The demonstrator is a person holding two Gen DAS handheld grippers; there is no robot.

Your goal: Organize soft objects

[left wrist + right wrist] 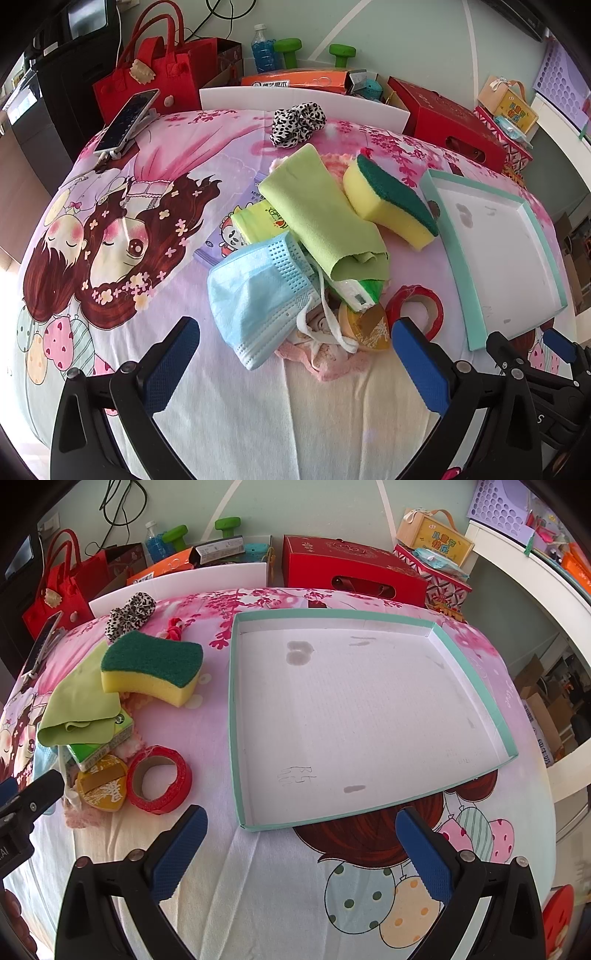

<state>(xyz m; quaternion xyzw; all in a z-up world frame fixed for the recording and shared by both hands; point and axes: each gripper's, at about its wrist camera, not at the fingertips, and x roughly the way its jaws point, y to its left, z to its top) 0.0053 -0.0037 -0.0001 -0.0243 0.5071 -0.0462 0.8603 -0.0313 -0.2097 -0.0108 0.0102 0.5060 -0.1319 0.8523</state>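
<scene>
Sponge point(151, 672), light and squashy, lay atop the pile at nine o'clock of the empty tray point(236, 709), best pinched across its yellow sides, while left gripper point(295, 365) and right gripper point(301, 853) gaped wide, holding nothing.

Both feeds look bright and evenly lit to me, soft daylight with no hard shadows. The cartoon bedsheet point(155, 206) washes out pale near the bottom, and I see mild glare on the tray point(236, 709) floor. Fisheye bending is strong: the bed bulges like a dome, with black vignette in the corners. The centre is sharp, the edges a bit soft.
</scene>
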